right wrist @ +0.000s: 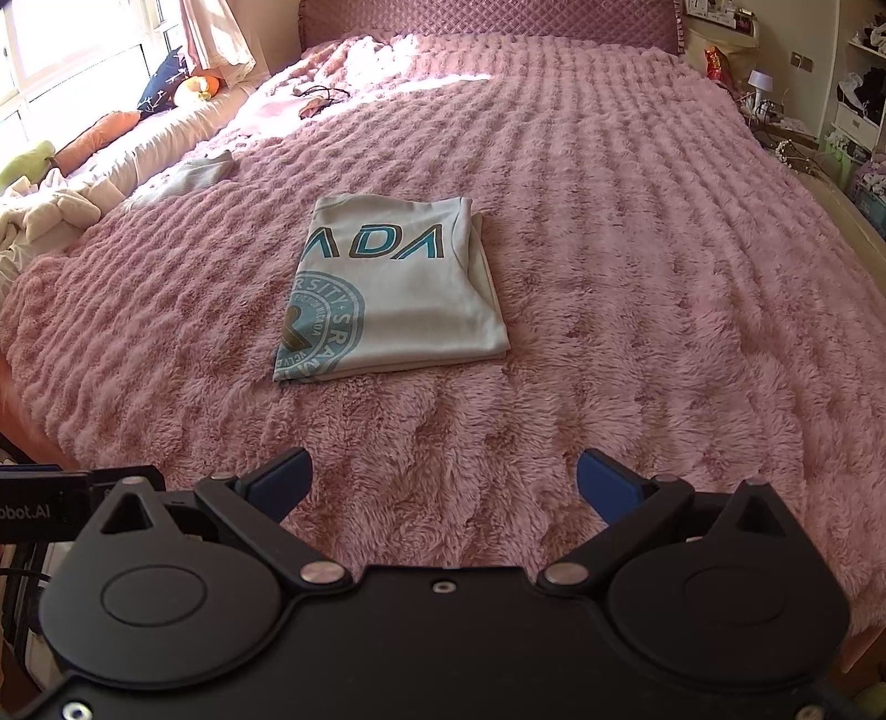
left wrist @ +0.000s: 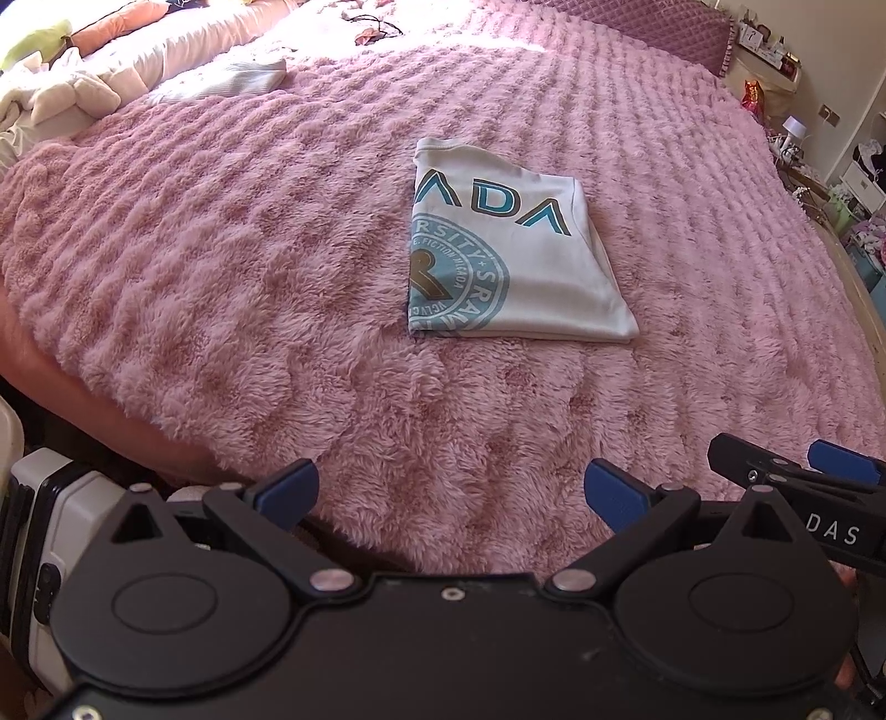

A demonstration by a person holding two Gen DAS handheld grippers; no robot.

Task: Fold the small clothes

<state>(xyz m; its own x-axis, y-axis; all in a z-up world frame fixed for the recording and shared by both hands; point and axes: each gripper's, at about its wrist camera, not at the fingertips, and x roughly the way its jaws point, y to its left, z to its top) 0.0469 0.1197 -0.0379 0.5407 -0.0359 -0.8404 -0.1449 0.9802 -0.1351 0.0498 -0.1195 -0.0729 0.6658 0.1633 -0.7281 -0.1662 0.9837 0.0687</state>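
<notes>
A white T-shirt (left wrist: 526,260) with teal lettering and a round teal print lies folded into a neat rectangle on the pink fluffy blanket (left wrist: 221,277). It also shows in the right wrist view (right wrist: 393,299). My left gripper (left wrist: 451,493) is open and empty, low over the blanket's near part, well short of the shirt. My right gripper (right wrist: 443,482) is open and empty too, likewise short of the shirt. The right gripper's fingers (left wrist: 797,471) show at the right edge of the left wrist view.
A pale folded garment (right wrist: 194,174) lies at the far left of the bed. Cushions and soft toys (right wrist: 94,133) line the left side by the window. The padded headboard (right wrist: 487,22) is at the back. Shelves and clutter (right wrist: 853,111) stand right of the bed.
</notes>
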